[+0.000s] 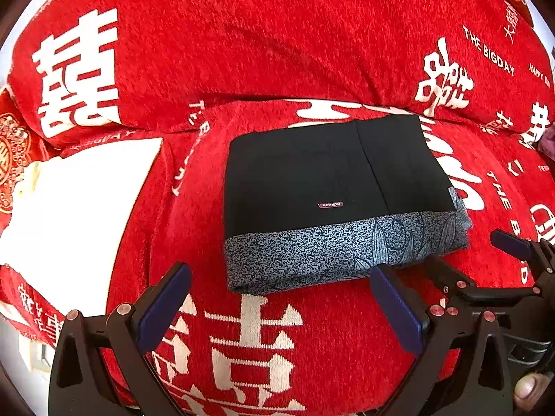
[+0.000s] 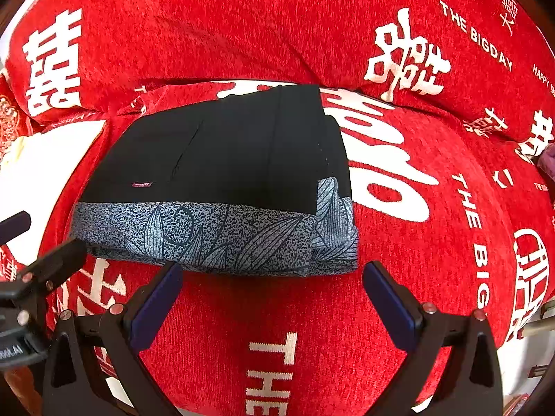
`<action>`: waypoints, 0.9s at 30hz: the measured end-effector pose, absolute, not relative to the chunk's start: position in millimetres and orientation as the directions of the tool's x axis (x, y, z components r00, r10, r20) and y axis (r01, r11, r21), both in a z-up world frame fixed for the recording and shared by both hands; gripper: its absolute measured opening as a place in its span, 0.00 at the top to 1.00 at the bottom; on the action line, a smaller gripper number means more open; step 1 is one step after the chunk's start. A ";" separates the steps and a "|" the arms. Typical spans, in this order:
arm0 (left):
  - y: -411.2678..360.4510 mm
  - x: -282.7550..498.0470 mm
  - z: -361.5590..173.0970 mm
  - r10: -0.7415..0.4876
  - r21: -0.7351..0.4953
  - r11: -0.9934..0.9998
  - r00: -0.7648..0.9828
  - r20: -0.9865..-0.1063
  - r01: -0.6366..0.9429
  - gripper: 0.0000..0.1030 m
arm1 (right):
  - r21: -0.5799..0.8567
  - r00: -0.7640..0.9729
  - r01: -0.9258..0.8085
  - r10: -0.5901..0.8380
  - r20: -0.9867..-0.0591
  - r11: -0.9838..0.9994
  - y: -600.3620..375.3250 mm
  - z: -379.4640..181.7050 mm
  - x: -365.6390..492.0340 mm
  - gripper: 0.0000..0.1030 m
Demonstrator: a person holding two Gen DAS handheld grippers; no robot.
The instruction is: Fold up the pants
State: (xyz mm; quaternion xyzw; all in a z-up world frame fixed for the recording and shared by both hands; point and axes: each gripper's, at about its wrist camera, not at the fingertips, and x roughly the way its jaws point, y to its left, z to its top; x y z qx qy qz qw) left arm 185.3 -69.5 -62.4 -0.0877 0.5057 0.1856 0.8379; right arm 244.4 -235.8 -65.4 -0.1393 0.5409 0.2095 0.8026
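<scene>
The pants (image 1: 326, 180) lie folded into a compact black block with a grey leaf-print band along the near edge, on a red sofa cover. They also show in the right wrist view (image 2: 222, 159). My left gripper (image 1: 281, 277) is open and empty, just short of the near edge. My right gripper (image 2: 274, 274) is open and empty, also just short of the near edge, toward the block's right end. The right gripper shows at the right of the left wrist view (image 1: 475, 253).
The red sofa cover (image 1: 242, 55) with white lettering rises into a backrest behind the pants. A white cloth (image 1: 76, 201) lies to the left of the pants. A dark purple item (image 2: 548, 163) shows at the far right.
</scene>
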 end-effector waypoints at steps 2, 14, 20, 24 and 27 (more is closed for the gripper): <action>-70.5 185.5 -65.9 0.195 0.025 0.922 0.407 -0.892 -0.386 0.00 | 0.000 0.329 -0.486 0.184 -0.926 0.874 -235.4 -65.4 244.9 0.00; -68.4 182.9 -68.3 0.211 0.036 0.917 0.407 -0.889 -0.397 0.00 | -0.015 0.330 -0.491 0.170 -0.928 0.871 -231.9 -67.1 245.0 0.00; -67.0 182.5 -68.8 0.210 0.035 0.917 0.405 -0.890 -0.398 0.00 | -0.017 0.333 -0.493 0.171 -0.927 0.870 -230.4 -66.1 243.9 0.00; -66.6 183.0 -69.1 0.204 0.031 0.918 0.404 -0.892 -0.395 0.00 | -0.019 0.334 -0.494 0.169 -0.927 0.869 -230.1 -65.7 243.6 0.00; -67.2 182.9 -69.4 0.202 0.030 0.918 0.404 -0.892 -0.395 0.00 | -0.020 0.334 -0.494 0.169 -0.927 0.869 -230.1 -65.7 243.5 0.00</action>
